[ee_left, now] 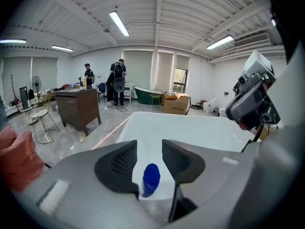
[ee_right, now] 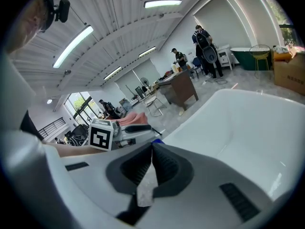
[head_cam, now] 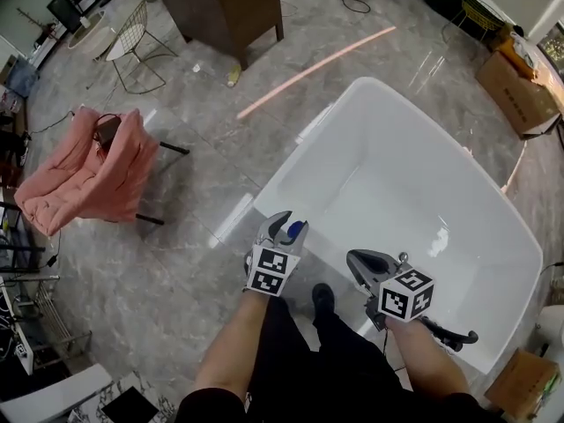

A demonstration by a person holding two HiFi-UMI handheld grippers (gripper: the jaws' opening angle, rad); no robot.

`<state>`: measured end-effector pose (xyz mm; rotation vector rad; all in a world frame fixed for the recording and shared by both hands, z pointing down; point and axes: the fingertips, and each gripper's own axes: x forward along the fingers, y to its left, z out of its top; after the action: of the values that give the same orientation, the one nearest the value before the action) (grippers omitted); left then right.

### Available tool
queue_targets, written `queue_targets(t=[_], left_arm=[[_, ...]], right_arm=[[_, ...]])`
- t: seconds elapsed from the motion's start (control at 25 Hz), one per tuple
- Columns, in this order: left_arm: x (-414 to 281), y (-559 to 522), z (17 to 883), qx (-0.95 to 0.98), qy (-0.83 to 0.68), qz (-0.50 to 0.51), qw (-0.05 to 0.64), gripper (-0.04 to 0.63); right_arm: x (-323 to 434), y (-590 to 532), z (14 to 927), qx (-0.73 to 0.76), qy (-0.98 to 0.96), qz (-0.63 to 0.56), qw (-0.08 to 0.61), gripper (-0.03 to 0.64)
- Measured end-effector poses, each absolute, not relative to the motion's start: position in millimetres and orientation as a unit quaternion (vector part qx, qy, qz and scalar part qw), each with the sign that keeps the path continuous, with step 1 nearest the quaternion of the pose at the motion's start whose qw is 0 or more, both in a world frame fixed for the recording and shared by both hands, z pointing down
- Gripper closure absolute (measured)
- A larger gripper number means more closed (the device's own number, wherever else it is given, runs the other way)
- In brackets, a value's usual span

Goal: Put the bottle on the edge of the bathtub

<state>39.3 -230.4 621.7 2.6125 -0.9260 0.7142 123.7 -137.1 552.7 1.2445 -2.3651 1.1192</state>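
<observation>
We hold the bottle (head_cam: 297, 231) in the left gripper (head_cam: 286, 227); in the left gripper view its blue cap stands upright deep in the gap, and the jaws look clamped on the body lower down (the contact itself is hidden beneath the pads, so we judge this rather than see it). The right gripper (head_cam: 359, 261) has its jaws pressed together on nothing; it hangs off to the right, over the near end of the bathtub (head_cam: 280, 176), apart from the bottle.

What the coming move turns on, as we read it: from the head view the bottle sits right at the tub's near left corner, with the white rim just beneath or just beyond it and the basin opening ahead; whether the base touches the rim already we cannot tell. Its long axis runs vertical, cap up, so it wants only a straight lowering onto the rim; the left hand is plainly the nearer one; the right need do nothing.
</observation>
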Motion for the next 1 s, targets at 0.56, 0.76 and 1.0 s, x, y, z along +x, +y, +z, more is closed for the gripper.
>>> queue_targets(t=[0.56, 0.76, 1.0], left_arm=[[-4, -216, 525, 0.887, -0.393, 0.193, 0.148, 0.433], [-16, -207, 490, 0.885, -0.414, 0.175, 0.124, 0.433], [-30, -185, 474, 0.877, -0.415, 0.195, 0.142, 0.434]], right_arm=[[129, -132, 503, 0.419, -0.830, 0.354, 0.100, 0.604], [131, -133, 486, 0.414, -0.840, 0.338, 0.092, 0.604], [134, -127, 476, 0.403, -0.849, 0.331, 0.083, 0.604]])
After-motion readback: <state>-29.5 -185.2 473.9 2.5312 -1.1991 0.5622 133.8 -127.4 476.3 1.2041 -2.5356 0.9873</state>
